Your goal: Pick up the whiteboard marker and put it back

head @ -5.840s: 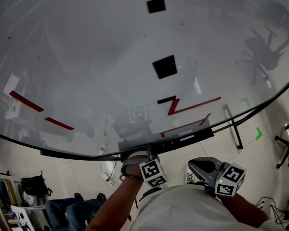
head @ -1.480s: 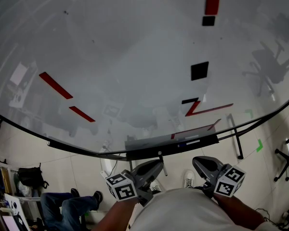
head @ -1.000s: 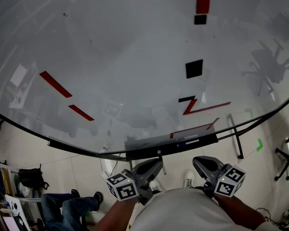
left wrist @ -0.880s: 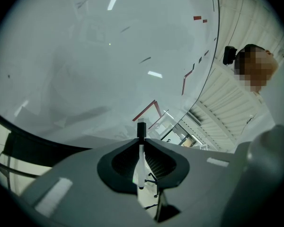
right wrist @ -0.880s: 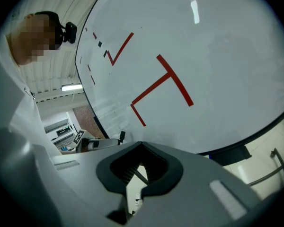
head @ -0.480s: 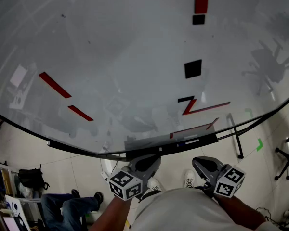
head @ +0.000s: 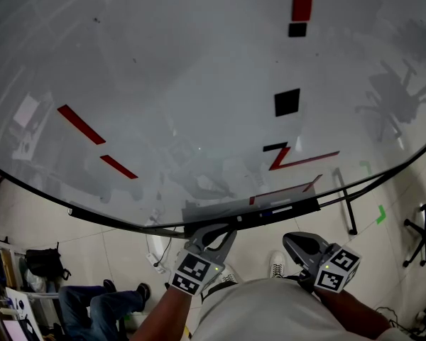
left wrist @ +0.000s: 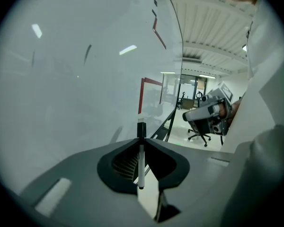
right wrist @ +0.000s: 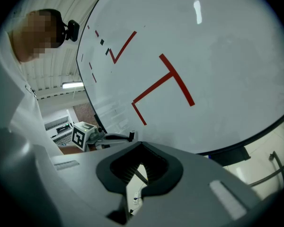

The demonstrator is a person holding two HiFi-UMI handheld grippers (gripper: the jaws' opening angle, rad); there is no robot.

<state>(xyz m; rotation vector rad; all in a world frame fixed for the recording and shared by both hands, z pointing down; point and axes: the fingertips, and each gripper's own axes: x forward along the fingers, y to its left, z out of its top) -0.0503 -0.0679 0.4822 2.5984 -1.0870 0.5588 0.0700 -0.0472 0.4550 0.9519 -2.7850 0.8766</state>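
**Marker lifted; return not yet done.**
The large glossy white whiteboard (head: 163, 84), marked with red strokes and black squares, carries a long black ledge tray (head: 291, 206) along its lower edge. In the head view the left gripper (left wrist: 141, 140) sits just below that tray. Its jaws are clamped on the slim white whiteboard marker (left wrist: 141, 167), which stands upright between them with its black cap protruding toward the board. The right gripper (right wrist: 141, 144) hangs apart, near the person's body, with its jaws closed together on nothing. Judgement: the pick-up is complete; setting the marker on the tray and releasing it remain.
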